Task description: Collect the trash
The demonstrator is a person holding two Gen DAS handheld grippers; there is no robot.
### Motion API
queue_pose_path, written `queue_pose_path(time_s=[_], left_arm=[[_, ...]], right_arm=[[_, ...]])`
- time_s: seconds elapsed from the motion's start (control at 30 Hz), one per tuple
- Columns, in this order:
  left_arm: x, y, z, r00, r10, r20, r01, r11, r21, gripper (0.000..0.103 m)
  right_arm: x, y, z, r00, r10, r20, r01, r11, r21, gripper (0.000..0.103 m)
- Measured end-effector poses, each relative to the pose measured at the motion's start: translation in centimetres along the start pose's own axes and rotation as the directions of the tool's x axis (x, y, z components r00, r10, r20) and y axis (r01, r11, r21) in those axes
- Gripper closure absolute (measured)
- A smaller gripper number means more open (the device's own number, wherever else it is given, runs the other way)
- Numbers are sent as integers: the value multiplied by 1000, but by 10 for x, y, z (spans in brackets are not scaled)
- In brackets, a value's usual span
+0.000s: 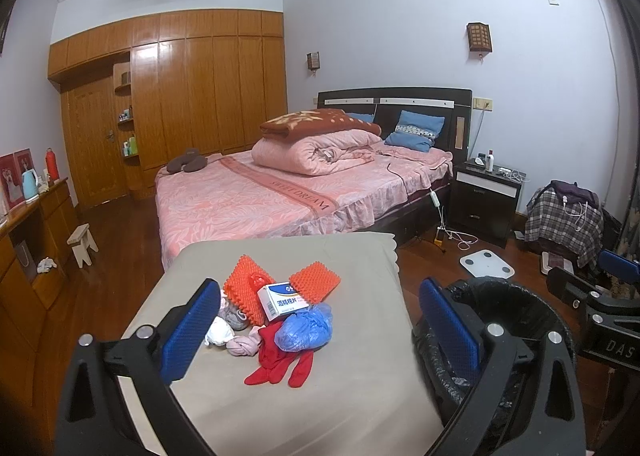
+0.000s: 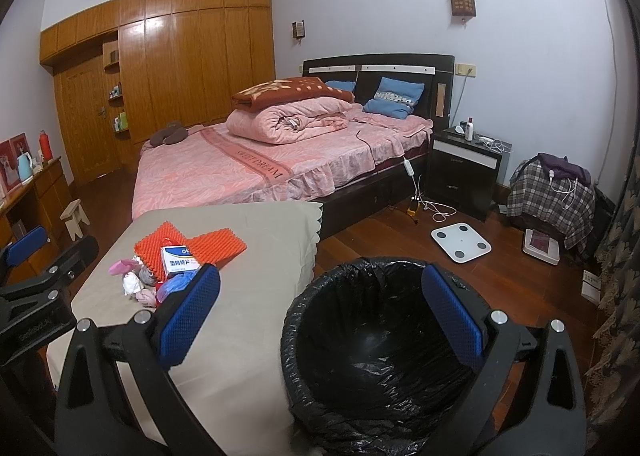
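Trash pile (image 1: 280,312) sits mid-worktop (image 1: 352,396), toward its far edge: orange spiky pads, a white box, blue plastic, red gloves. Black-lined bin (image 2: 376,340) off the worktop's right edge looks empty. Left hand-held gripper (image 1: 320,330) and right hand-held gripper (image 2: 320,320) both spread wide, grasping nothing.

Readable text from my two wrist views: three spots.

On the bed's pink sheet (image 1: 256,196) I read "SWEET DREAM" along the darker band running toward the foot; in my right wrist view the same words show on that band. The small white and blue box (image 1: 280,301) in the pile on the table carries the Chinese characters "酒精棉片" in blue, with a round blue logo above them that I cannot make out; smaller print beside it is too blurred. In my left wrist view, the black body of the right gripper (image 1: 612,288) at the right edge shows the letters "DAS", cut off by the frame.
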State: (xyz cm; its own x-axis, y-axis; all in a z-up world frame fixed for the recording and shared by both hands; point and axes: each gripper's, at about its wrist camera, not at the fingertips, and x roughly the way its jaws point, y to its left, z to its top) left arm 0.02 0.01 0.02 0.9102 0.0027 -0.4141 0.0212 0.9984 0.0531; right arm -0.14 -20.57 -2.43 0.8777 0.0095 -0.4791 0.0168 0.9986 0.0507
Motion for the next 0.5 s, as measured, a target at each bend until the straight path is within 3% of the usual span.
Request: queue_pose_path(time_s=[0.5], left_arm=[[0,0,0,1000,1,-1,-1,1000,0,6]], right_arm=[[-1,1,-1,1000,2,-4,-2,1000,1,5]])
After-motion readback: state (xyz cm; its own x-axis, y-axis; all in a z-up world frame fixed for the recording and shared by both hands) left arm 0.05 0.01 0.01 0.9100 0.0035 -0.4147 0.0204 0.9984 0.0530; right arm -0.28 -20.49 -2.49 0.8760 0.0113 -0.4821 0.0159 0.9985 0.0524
